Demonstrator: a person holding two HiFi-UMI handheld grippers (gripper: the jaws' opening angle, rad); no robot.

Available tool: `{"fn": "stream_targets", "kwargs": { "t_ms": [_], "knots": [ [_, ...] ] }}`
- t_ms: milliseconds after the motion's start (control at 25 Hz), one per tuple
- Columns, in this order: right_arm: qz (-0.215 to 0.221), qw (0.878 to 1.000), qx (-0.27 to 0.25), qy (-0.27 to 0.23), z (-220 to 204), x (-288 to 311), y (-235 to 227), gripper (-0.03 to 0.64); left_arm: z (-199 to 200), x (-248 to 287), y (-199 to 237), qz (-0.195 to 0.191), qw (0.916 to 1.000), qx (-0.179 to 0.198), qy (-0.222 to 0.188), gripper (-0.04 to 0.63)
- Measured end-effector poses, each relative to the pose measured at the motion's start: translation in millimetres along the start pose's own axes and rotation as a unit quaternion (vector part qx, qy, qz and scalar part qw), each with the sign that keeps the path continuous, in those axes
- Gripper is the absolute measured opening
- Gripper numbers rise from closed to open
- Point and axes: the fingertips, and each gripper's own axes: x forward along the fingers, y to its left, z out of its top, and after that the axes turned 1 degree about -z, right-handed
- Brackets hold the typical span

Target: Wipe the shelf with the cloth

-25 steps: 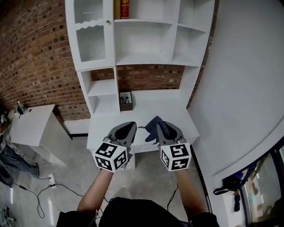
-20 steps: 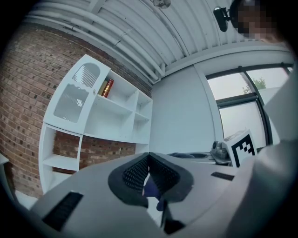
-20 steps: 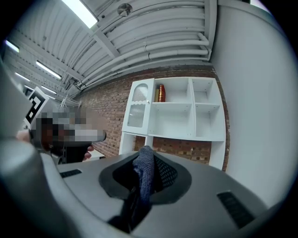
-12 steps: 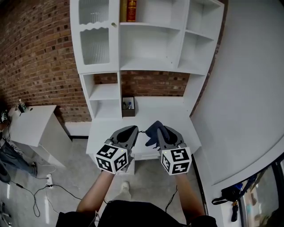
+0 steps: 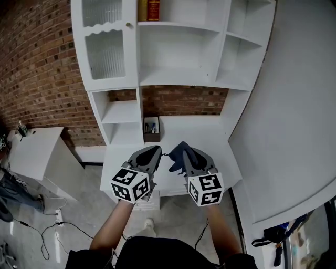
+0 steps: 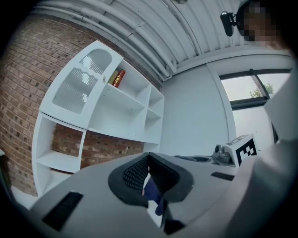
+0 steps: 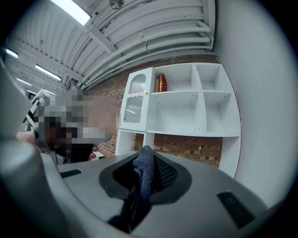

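Right tongs (image 5: 186, 155) are clamped on the dark blue cloth (image 5: 177, 151), above the front edge of the white desk (image 5: 199, 134). Left tongs (image 5: 156, 153) sit just beside, jaws closed together. The white shelf (image 5: 178, 79) stands beyond against the brick wall (image 5: 37, 68).

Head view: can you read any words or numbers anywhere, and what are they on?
Red book in the shelf: anything on its spine is too small to read.
Left gripper and right gripper: black-and-white square markers only, no words.
Nothing else carries text.
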Motion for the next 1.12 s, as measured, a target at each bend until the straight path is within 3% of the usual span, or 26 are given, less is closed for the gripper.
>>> {"fn": "stream_targets", "kwargs": {
  "t_ms": [520, 1120],
  "knots": [
    [-0.012, 1.000, 0.002, 0.002, 15.3, 79.8, -30.6, 0.067, 20.4, 56.0, 64.1, -0.006, 1.0000, -0.001, 0.001, 0.015],
    [-0.046, 0.999, 0.003, -0.005, 37.4, 154.6, -35.6, 0.067, 38.5, 87.9, 135.3, -0.033, 0.9994, -0.004, 0.001, 0.015]
  ]
}}
